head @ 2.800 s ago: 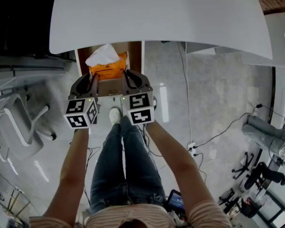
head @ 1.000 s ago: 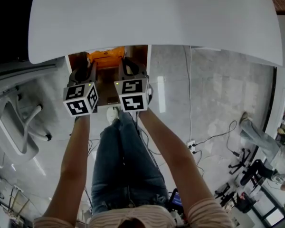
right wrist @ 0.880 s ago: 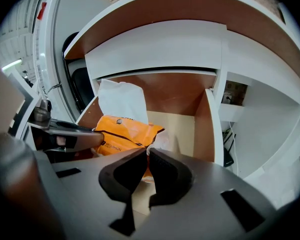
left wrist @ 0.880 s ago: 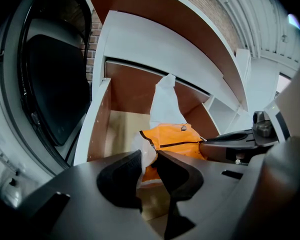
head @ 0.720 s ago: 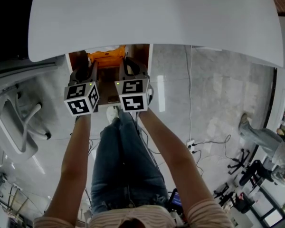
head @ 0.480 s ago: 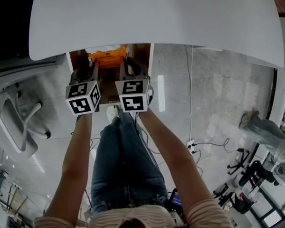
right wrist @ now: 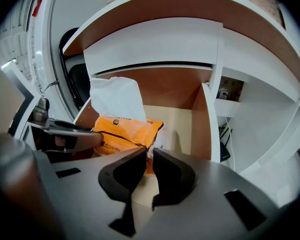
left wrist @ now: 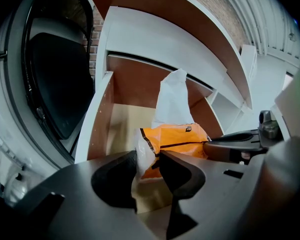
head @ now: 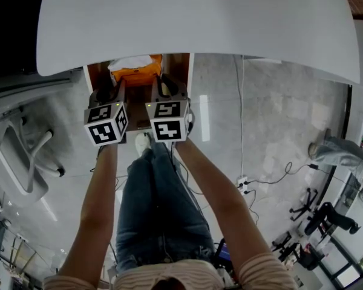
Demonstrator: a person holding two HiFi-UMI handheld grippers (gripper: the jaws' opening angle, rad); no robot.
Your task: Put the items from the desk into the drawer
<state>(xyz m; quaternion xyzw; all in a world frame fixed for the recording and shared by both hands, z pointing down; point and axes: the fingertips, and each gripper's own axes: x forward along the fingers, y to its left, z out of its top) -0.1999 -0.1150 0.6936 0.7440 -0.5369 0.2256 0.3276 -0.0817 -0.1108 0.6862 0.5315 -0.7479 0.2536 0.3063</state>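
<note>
Your left gripper (left wrist: 147, 156) has just been opening its jaws, which now stand loosely apart around the clear wrapper end of the orange tissue pack (left wrist: 177, 139). Since earlier, that pack has gone deeper under the white desk (head: 199, 17). Your right gripper (right wrist: 150, 154) pinches the other end. It lies in the brown drawer (right wrist: 200, 119), above grey floor (head: 272, 132); its dark print is unreadable.

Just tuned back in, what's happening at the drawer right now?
A person with a gripper in each hand is putting the orange tissue pack into the open drawer under the white desk. The left gripper has just been opening its jaws; they stand apart, with the pack's clear end flap loose between them. The right gripper has its jaws nearly together, pinching the pack's other end. The pack seems to rest on the drawer floor.
</note>
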